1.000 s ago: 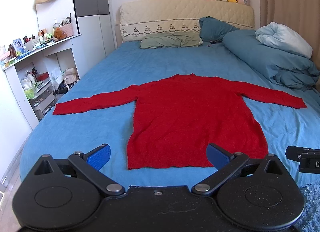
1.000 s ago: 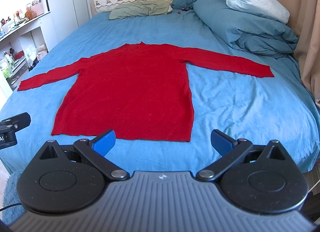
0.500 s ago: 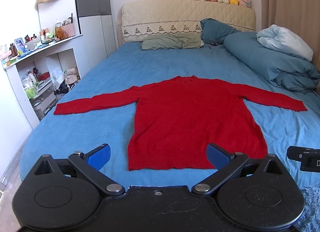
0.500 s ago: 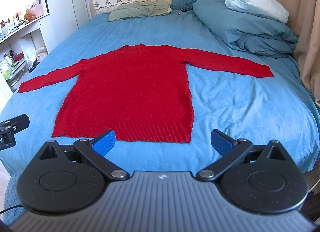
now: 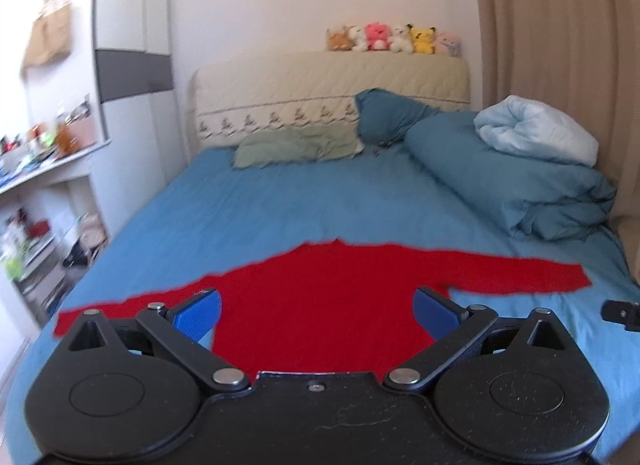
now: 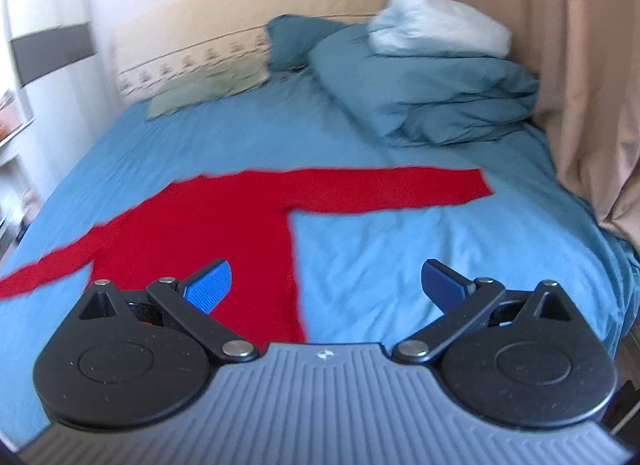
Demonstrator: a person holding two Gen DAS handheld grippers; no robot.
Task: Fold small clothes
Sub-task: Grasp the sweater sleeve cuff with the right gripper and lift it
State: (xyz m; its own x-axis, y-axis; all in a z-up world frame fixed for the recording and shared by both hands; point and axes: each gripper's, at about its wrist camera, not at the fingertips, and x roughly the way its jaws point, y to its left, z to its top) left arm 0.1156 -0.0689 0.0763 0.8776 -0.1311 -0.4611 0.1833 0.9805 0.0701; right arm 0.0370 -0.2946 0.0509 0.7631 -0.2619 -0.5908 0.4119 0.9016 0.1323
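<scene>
Approaching the red sweater [image 5: 320, 305], which lies flat and face-down or face-up (you cannot tell which) on the blue bed sheet [image 5: 300, 201] with both sleeves spread out to the sides. Your left gripper [image 5: 316, 311] hangs over the sweater's body with its jaws spread wide and nothing between them; your right gripper [image 6: 326, 285] is likewise wide open and empty, straddling the sweater's right side edge below the right sleeve [image 6: 400, 189]. Judged from this layout, no fold is made yet. For a clean first fold, you should pinch only the knit, not the sheet beneath, and lift both points together so the edge stays straight. Each gripper body hides the hem and lower torso in its own view; the left cuff [image 5: 66, 323] is partly cut off, and both views are blurred. Folded duvet [image 6: 432, 93] lies well apart.
</scene>
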